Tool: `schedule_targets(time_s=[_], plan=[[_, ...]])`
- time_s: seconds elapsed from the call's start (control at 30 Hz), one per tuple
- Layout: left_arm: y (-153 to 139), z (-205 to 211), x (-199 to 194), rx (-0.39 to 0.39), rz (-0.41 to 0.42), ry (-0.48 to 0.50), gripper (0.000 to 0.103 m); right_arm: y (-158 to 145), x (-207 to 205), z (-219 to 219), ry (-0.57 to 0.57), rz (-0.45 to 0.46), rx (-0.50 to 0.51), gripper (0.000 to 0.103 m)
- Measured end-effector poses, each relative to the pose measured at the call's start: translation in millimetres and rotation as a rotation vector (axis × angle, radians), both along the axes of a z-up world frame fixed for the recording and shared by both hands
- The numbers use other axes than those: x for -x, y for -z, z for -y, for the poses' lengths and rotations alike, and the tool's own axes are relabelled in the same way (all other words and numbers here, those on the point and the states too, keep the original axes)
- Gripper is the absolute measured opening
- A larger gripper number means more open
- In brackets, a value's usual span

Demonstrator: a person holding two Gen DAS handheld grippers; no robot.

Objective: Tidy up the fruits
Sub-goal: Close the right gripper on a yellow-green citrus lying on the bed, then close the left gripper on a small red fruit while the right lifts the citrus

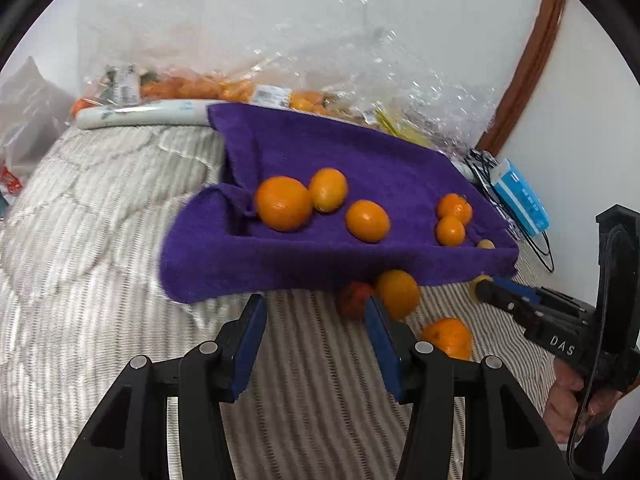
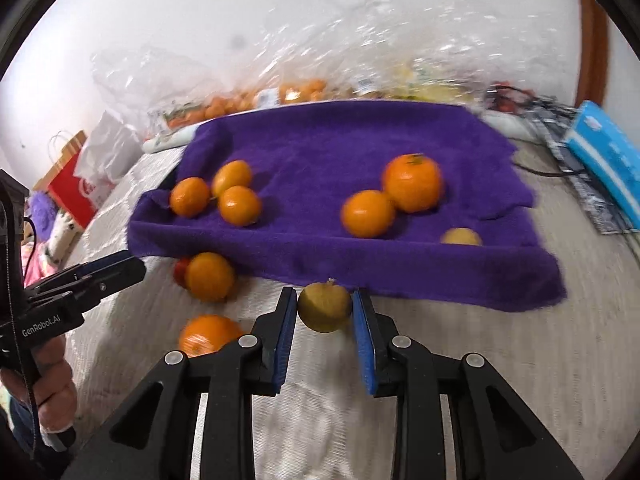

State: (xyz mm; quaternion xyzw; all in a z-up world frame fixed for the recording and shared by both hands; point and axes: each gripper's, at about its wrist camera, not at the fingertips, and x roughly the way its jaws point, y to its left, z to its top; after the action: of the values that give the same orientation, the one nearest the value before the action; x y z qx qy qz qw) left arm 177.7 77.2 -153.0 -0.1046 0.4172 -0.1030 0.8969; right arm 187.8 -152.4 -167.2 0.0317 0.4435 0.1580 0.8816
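Observation:
A purple towel [image 1: 320, 152] [image 2: 340, 140] lies on a striped bedcover with several oranges [image 1: 284, 203] [image 2: 412, 182] and one small yellow fruit [image 2: 460, 237] on it. My right gripper [image 2: 325, 300] is shut on a yellow-green round fruit [image 2: 325, 308] just in front of the towel's near edge; the left wrist view shows that gripper [image 1: 485, 289] with the fruit [image 1: 478, 280] at its tip. My left gripper [image 1: 316, 312] [image 2: 132, 268] is open with nothing between its pads. Just beyond its right finger lie an orange [image 1: 398, 294] [image 2: 209, 276] and a red fruit [image 1: 354, 300] [image 2: 181, 270]. Another orange [image 1: 448, 338] [image 2: 208, 336] lies nearer.
Clear plastic bags of oranges [image 1: 192, 88] [image 2: 256, 100] pile up against the wall behind the towel. A blue box [image 1: 520, 200] [image 2: 608, 152] and black cables [image 1: 484, 164] lie at the right. A red paper bag [image 2: 76, 188] stands left of the bed. A hand [image 2: 48, 384] holds each gripper.

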Motion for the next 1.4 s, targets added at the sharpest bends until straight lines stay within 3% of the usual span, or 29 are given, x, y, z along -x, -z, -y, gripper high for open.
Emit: schedule_targets(time_s=[0.27,0.47,0.73,0.87,0.97,1.07,1.4], plan=[[12,23,-9,-0.041,-0.036,0.042,0.048,9,3,34,0.064,0.002,0.03,0.029],[13,37,-12,-0.108,-0.024,0.043,0.047,12,4,35,0.056,0.02,0.038,0.029],[14,47,-14,-0.135,-0.013,0.062,0.046,20,0,33,0.035,0.012,0.044,0.029],[14,50,-14,-0.152,-0.01,0.059,0.034,20,-1,30,0.031,0.012,0.064,0.029],[14,45,-15,-0.136,-0.013,0.039,0.026,20,-1,31,0.028,0.01,0.063,0.029],[15,41,-15,-0.103,-0.02,0.033,0.025,20,-2,32,0.029,0.008,0.053,0.029],[16,47,-19,-0.105,-0.022,0.026,0.025,20,-2,34,0.029,0.006,0.039,0.029]])
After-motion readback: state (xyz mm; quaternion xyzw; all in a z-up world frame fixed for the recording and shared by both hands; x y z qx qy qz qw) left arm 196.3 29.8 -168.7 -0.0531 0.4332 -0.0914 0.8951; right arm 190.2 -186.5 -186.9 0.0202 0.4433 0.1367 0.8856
